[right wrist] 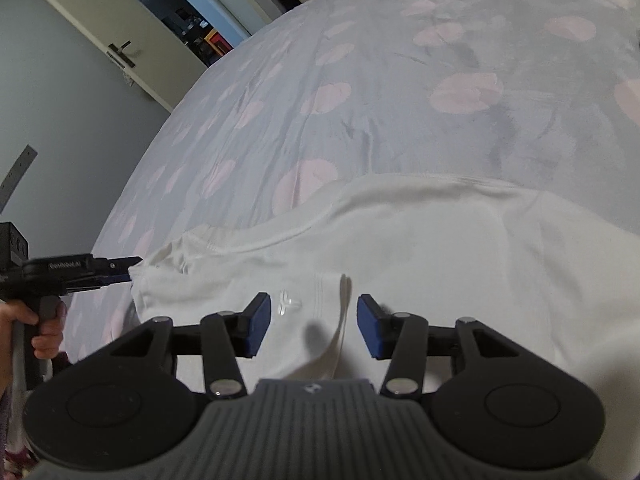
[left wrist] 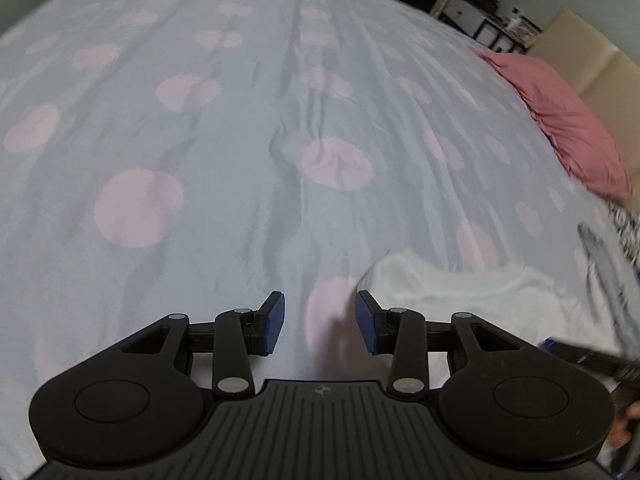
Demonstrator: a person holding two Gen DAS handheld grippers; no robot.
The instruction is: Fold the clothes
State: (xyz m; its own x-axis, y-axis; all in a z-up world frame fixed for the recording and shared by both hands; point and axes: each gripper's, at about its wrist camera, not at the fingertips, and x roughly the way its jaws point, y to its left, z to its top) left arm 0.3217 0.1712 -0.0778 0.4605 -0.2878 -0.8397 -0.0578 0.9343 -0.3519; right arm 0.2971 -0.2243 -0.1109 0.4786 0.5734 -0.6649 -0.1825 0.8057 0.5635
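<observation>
A wide bed cover (left wrist: pixel 224 128), pale grey with large pink dots and long creases, fills both views and serves as the work surface; a pink pillow (left wrist: pixel 560 120) lies at its far right edge against a beige headboard (left wrist: pixel 592 64), with a cluttered white shelf unit (left wrist: pixel 472 12) beyond; off the cover's other side the right wrist view shows a grey wall and a cream door (right wrist: pixel 120 36) standing ajar. A white garment (right wrist: pixel 400 240) lies spread on the near part of the cover, one hem running across it and a small pale logo (right wrist: pixel 287 303) on the cloth; most of the cover beyond the garment is bare fabric. The right gripper (right wrist: pixel 314 326) hangs over the garment with its blue pads (right wrist: pixel 260 328) apart and nothing between them; the left gripper (left wrist: pixel 320 322) sits over the cover just beside the garment's corner, and its own camera shows the pads (left wrist: pixel 276 324) apart, yet the right wrist view shows its tip at the garment's bunched left corner (right wrist: pixel 138 274), so whether it grips cloth I cannot tell; a hand (right wrist: pixel 44 326) wraps its handle near the cover's edge.
</observation>
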